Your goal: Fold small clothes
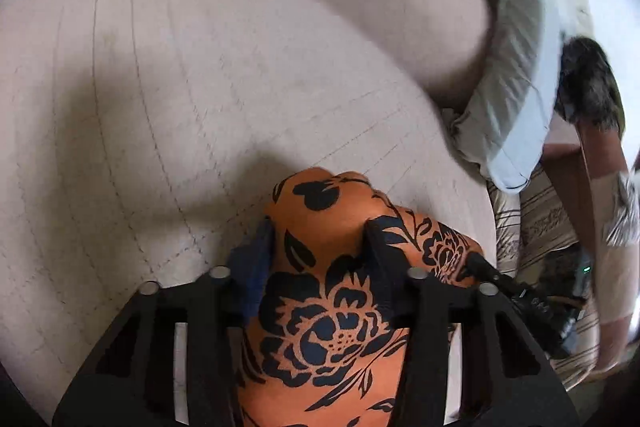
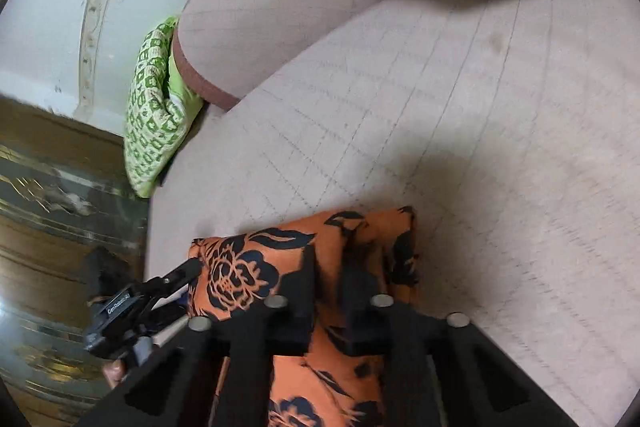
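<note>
Orange floral garment [image 1: 332, 291], printed with black blossoms and leaves, bunched between both pairs of jaws and lifted just above the pale quilted bed cover [image 1: 160, 107]. Left gripper [image 1: 320, 239]: jaws part-spread, pads pressed into a thick fold of the cloth from both sides, a blue pad showing against the fabric on one side, a hump of orange bulging forward past the fingertips. Right gripper [image 2: 326, 267]: jaws drawn close, pinching a thin ridge of the same garment [image 2: 256, 267], with cloth spilling to either side of the fingers and trailing back under the tool. Seen from the right wrist, the left tool's black tip [image 2: 176, 279] touching the garment's edge on the side away from the bed's open middle; both grips close together on the cloth. Beyond the garment, the bed cover stretched flat, crossed by thin stitched lines and darkened by a soft shadow just ahead of the cloth. Past the cover's far edge, a green patterned pillow [image 2: 154, 107] wedged against a rolled mattress end with a brown border [image 2: 200, 75]. Off the other side of the cover, a pale grey-blue cushion [image 1: 508, 99], blurred, beside striped bedding [image 1: 536, 223]. White wall panelling [image 2: 52, 27] behind the pillow.
</note>
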Demonstrator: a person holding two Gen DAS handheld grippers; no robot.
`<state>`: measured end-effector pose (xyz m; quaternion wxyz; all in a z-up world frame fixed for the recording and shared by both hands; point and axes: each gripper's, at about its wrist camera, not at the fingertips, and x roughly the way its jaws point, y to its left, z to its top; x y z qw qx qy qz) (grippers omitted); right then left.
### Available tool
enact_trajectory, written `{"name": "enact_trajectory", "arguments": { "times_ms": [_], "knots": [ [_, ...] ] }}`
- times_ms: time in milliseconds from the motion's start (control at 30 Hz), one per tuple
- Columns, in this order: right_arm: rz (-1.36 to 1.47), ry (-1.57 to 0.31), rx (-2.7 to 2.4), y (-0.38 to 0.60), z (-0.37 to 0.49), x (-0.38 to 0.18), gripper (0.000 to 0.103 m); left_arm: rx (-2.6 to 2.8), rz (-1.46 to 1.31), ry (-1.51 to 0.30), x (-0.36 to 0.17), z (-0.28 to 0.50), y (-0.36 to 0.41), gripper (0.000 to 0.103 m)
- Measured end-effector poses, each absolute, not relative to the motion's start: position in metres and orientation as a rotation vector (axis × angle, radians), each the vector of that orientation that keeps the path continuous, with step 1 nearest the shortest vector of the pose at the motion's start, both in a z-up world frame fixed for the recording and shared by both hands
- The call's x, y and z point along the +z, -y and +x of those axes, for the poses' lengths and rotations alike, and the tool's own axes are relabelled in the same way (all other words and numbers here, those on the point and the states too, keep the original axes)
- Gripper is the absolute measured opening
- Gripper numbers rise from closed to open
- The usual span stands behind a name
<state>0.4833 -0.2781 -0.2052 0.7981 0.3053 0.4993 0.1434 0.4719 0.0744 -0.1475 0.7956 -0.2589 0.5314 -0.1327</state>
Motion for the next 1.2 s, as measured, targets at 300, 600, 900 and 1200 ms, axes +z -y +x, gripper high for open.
{"name": "enact_trajectory", "arguments": {
  "times_ms": [300,600,900,1200],
  "knots": [
    [0.518,-1.147,0.146,0.267,0.494,-0.243,0.005,-0.228,-0.360,-1.145,-0.150,0.474,-0.054,0.042],
    [0.700,-1.002,0.350,0.298,0.413,-0.194,0.022,-0.190,-0.436,-1.121,-0.127,0.397,-0.095,0.057],
    [0.635,-1.033,0.333,0.273,0.306,-0.204,0.049,-0.209,-0.474,-1.271,-0.179,0.312,-0.087,0.058],
    [0.558,-1.077,0.239,0.270,0.279,-0.205,0.005,-0.126,-0.269,-1.235,-0.167,0.294,-0.054,0.026]
  ]
}}
